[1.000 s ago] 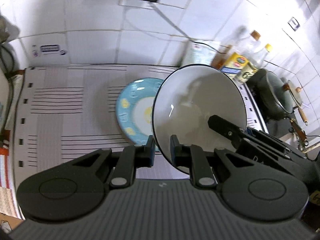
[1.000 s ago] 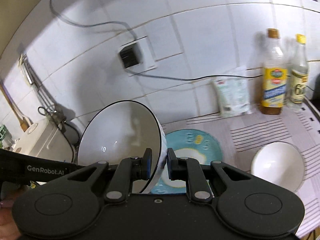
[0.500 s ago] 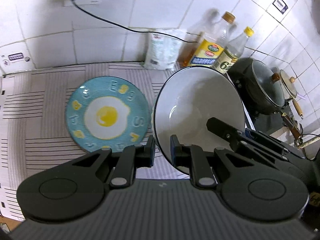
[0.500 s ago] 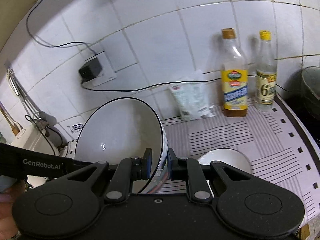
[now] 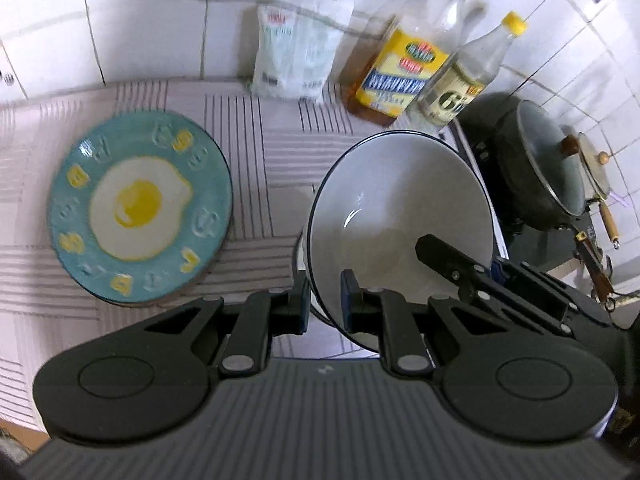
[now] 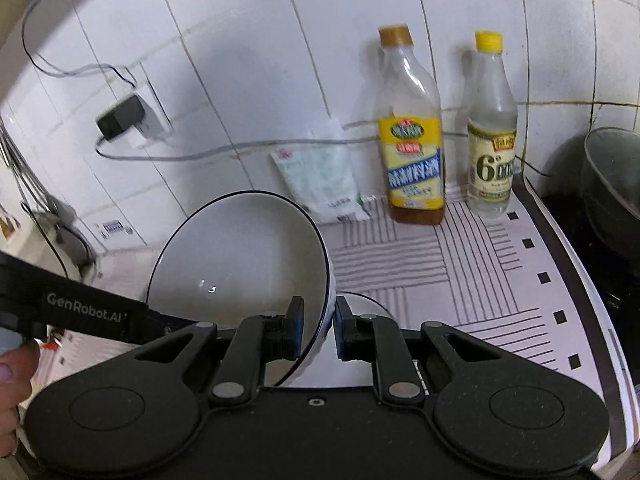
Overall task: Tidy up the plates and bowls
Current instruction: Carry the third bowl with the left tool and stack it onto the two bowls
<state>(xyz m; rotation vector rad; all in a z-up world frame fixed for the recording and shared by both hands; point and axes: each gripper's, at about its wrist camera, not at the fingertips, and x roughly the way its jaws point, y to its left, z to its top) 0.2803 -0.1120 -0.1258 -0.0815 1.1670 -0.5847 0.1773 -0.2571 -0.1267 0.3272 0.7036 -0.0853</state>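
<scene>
A large white bowl (image 5: 400,208) with a dark rim hangs tilted above the counter, held from two sides. My left gripper (image 5: 325,306) is shut on its near rim. My right gripper (image 6: 318,328) is shut on the opposite rim of the same large bowl (image 6: 240,248). Just below it a smaller white bowl (image 6: 356,372) stands on the mat, mostly hidden by the large bowl and my fingers. A blue plate (image 5: 140,208) painted with a fried egg lies flat to the left.
Against the tiled wall stand a yellow-labelled oil bottle (image 6: 414,160), a clear bottle (image 6: 494,152) and a white packet (image 5: 292,60). A dark lidded pan (image 5: 548,172) sits on the stove at right. A striped mat (image 5: 260,160) covers the counter. A charger (image 6: 120,116) is plugged in.
Both grippers have carried the large bowl to the right along the counter and a little lower. The blue plate has slid leftward in view, and the small bowl now lies under the held bowl.
</scene>
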